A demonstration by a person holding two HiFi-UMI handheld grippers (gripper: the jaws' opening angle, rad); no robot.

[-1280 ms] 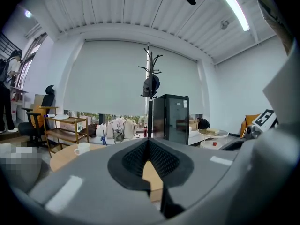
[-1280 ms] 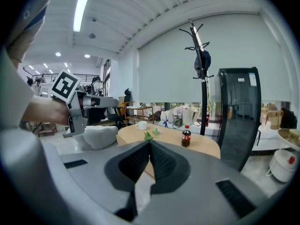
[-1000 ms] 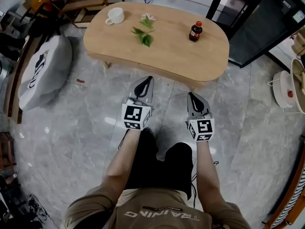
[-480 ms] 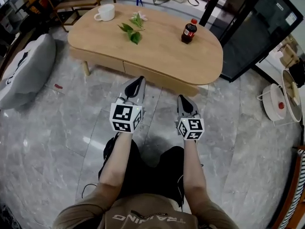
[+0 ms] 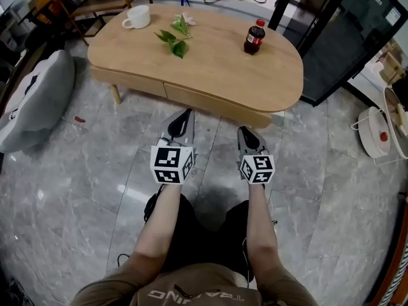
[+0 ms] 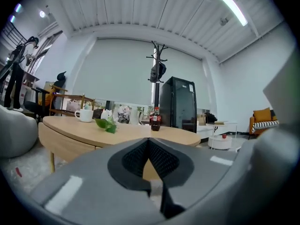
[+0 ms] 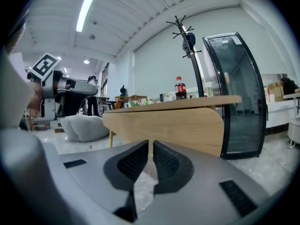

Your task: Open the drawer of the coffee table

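The oval wooden coffee table [image 5: 210, 69] stands ahead of me, and its drawer front [image 5: 204, 101] shows in the near side face, closed. My left gripper [image 5: 185, 115] is shut and empty, pointing at that face a short way in front of it. My right gripper [image 5: 245, 131] is beside it, also shut and empty, a little farther back. In the left gripper view the shut gripper [image 6: 149, 139] looks about level with the table top [image 6: 70, 125]. The right gripper [image 7: 151, 143] faces the table's side [image 7: 164, 125] from lower down.
On the table are a white mug [image 5: 137, 18], green leaves [image 5: 172, 40] and a cola bottle [image 5: 254, 37]. A grey cushion [image 5: 32, 101] lies left on the marble floor. A black glass cabinet [image 5: 344, 43] stands right, with a white stand [image 5: 376, 132] beyond it.
Both grippers have come down in front of the table, and its near side face with the drawer shows more. Both stay shut.
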